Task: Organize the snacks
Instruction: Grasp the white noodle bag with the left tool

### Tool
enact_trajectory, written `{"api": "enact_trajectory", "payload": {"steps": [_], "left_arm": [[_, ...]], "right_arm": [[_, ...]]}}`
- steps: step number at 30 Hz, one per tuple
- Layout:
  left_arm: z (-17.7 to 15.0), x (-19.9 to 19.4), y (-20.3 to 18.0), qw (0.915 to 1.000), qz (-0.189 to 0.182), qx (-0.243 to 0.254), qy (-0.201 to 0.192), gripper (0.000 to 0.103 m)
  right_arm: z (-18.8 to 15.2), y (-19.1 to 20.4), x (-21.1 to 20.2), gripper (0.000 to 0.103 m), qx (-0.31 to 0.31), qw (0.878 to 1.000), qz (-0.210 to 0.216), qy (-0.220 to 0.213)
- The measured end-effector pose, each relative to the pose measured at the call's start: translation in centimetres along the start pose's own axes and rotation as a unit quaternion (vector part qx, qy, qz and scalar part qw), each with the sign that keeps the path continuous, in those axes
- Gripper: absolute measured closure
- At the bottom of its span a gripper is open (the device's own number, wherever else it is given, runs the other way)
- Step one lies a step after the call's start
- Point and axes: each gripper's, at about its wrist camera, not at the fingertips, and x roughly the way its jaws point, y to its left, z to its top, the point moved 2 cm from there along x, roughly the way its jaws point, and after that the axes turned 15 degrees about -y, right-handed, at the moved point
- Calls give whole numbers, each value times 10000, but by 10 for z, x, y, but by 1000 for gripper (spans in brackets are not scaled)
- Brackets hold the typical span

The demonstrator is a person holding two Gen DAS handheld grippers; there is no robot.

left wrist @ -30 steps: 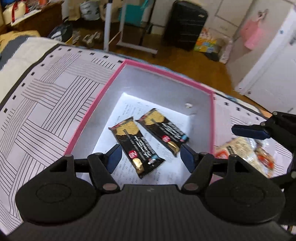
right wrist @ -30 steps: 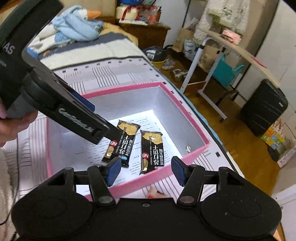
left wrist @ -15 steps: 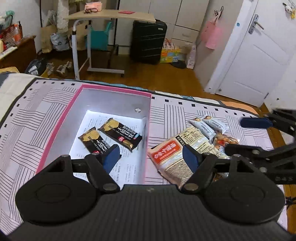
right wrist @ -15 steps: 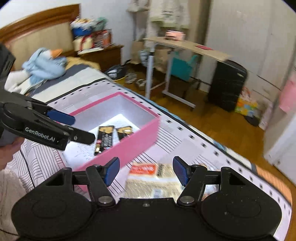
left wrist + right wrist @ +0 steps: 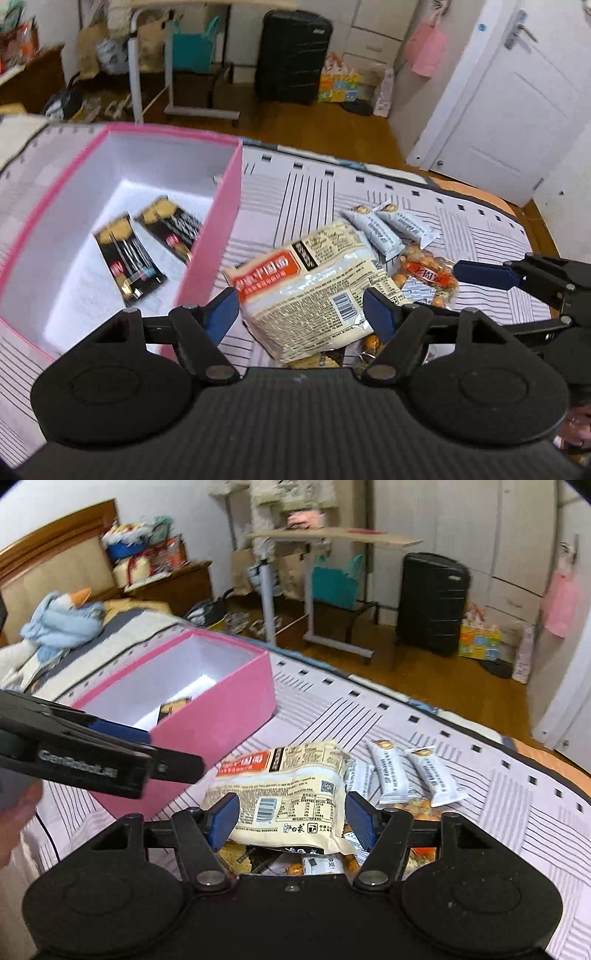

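The left gripper [image 5: 301,308] hovers above a bed covered with a striped sheet [image 5: 306,192], its fingers [image 5: 221,308] spread wide with nothing between them. Below it lies a large cream noodle packet [image 5: 314,291] with an orange label, resting on top of a small pile of snacks just beside the pink box [image 5: 216,236]. Inside the box, on its white floor, lie two dark snack bars [image 5: 127,258] side by side, slightly blurred in the left wrist view.

The right gripper [image 5: 291,818] is also wide apart and holds nothing; the noodle packet [image 5: 288,794] shows between its fingers [image 5: 360,819], but I cannot tell whether they touch it. Beyond the packet lie two white snack bars [image 5: 413,771], close together and touching the pile's far edge. An orange bag of nuts [image 5: 426,275] peeks out from under the packet on the right, and more wrappers [image 5: 291,864] sit under its near edge.

In the right wrist view the left gripper [image 5: 122,753] reaches in from the left, near the pink box [image 5: 221,723], in which only a corner of one dark bar shows. In the left wrist view the right gripper [image 5: 517,295] reaches in from the right edge, near the bag of nuts.

A black suitcase [image 5: 432,602] stands on the wooden floor past the bed.
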Motion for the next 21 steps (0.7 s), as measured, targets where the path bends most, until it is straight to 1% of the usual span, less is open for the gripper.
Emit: {"api": "enact_trajectory", "payload": {"steps": [4, 7, 8, 10, 13, 14, 15, 17, 21], "left_arm": [[-15, 29, 4, 9992, 128, -342, 170, 32], [-23, 46, 13, 9975, 294, -625, 169, 32], [-25, 52, 15, 9966, 339, -722, 186, 32], [-28, 65, 18, 9947, 373, -892, 347, 32], [-33, 82, 25, 9897, 350, -1262, 572, 32], [-35, 87, 27, 9881, 385, -1341, 648, 32], [-36, 91, 30, 9865, 403, -1421, 704, 29], [-38, 95, 34, 9840, 389, -1583, 719, 29], [-42, 99, 35, 9837, 411, -1614, 675, 23]], "right_arm": [[-7, -8, 23, 36, -274, 9993, 162, 218], [-13, -15, 33, 36, -381, 9980, 340, 371], [-15, -16, 38, 36, -427, 9970, 453, 453], [-18, -17, 46, 34, -542, 9943, 693, 603], [-23, -13, 57, 26, -908, 9886, 894, 798], [-24, -11, 59, 24, -1017, 9867, 935, 861], [-25, -8, 61, 24, -1145, 9844, 970, 922], [-26, -4, 65, 15, -1347, 9806, 1013, 1001], [-28, -6, 79, 11, -1383, 9772, 1068, 1207]]}}
